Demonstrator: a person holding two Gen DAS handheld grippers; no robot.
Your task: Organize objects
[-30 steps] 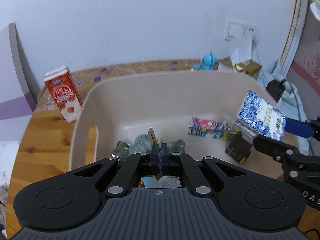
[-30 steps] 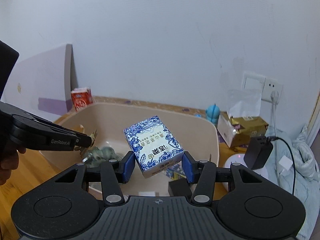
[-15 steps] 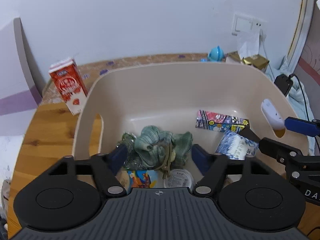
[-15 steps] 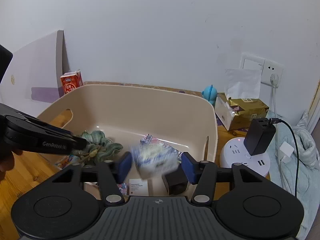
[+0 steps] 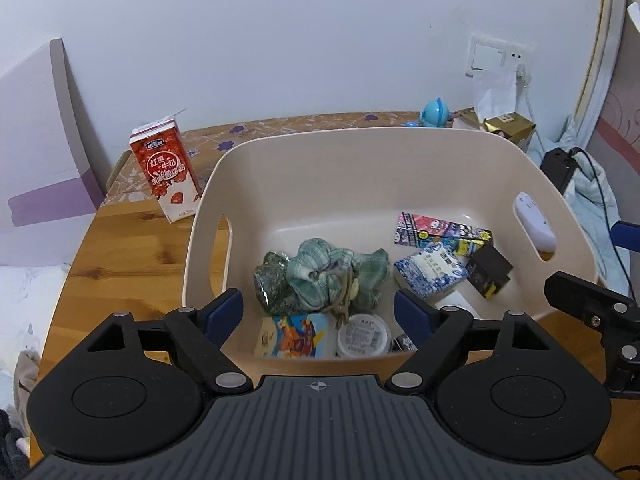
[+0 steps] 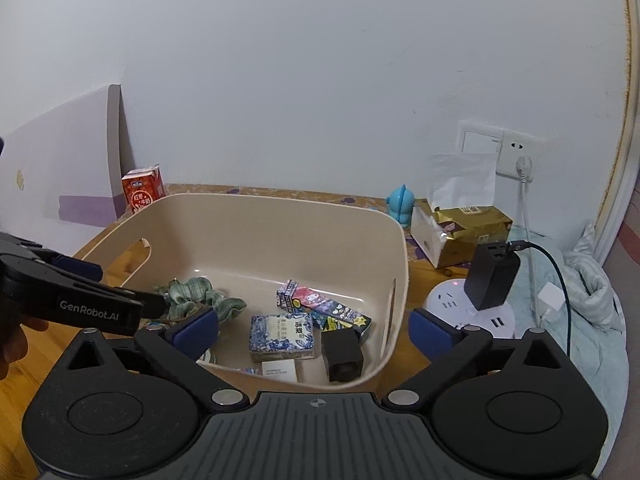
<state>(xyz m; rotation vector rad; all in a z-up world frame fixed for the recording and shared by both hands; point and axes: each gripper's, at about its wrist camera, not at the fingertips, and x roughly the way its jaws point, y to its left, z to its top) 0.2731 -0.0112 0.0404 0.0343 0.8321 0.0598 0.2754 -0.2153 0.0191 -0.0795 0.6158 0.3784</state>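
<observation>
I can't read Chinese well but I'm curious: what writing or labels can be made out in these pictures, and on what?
"GenRobot.AI": on the left gripper's black finger, seen from the right wrist.
"红枣牛奶": on the red milk carton beside the beige tub.
Blue-and-white box: characters upside down, too small to read.
Round lid, white card, gold tissue pack: print too small.

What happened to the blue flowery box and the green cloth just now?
Both were let go. The blue flowery box dropped from the right gripper into the tub; the green cloth left the left gripper, landing inside too. Both sets of fingers are opening, empty. The red milk carton stayed put.
</observation>
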